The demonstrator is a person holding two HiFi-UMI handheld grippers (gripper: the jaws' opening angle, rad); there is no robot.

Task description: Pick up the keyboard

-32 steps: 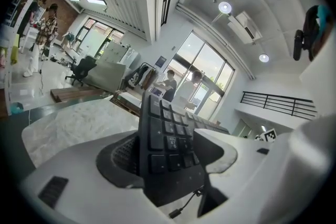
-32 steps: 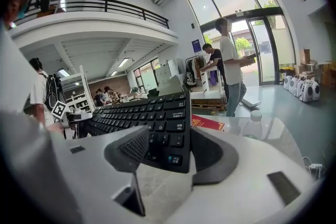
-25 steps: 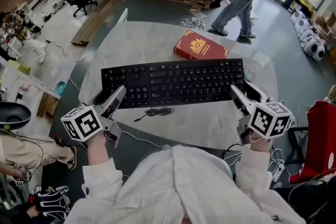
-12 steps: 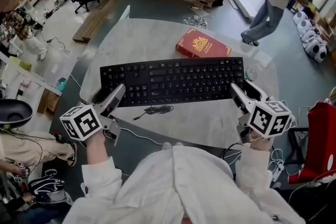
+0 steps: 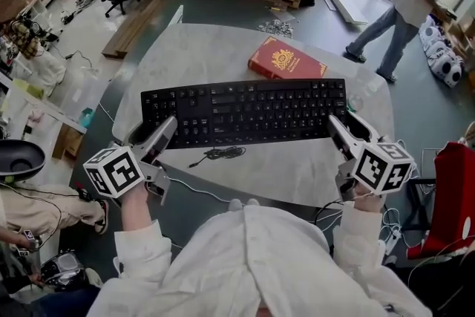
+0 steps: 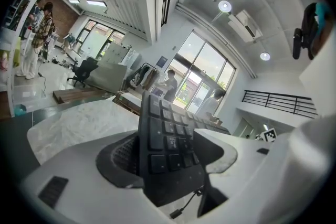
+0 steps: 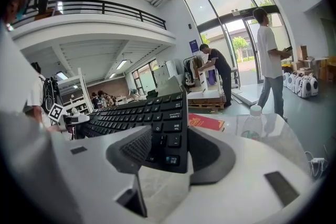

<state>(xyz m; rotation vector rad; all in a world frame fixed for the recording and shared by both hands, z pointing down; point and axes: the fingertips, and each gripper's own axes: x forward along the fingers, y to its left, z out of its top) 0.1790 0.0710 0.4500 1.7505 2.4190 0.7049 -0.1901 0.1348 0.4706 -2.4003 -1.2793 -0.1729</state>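
both keyboard [image 5: 245, 113] ends engaged: my left gripper [image 5: 156, 132] pinches the left end; my right gripper [image 5: 346, 127] is closing around the right.

Bare table [image 5: 185, 56] is left open behind the keyboard's [image 5: 245, 111] left half and before it, crossed only by a cable [image 5: 220, 154]. Behind the right half passage is blocked by a book [image 5: 286, 61], beside the right end by a bottle [image 7: 254, 122].
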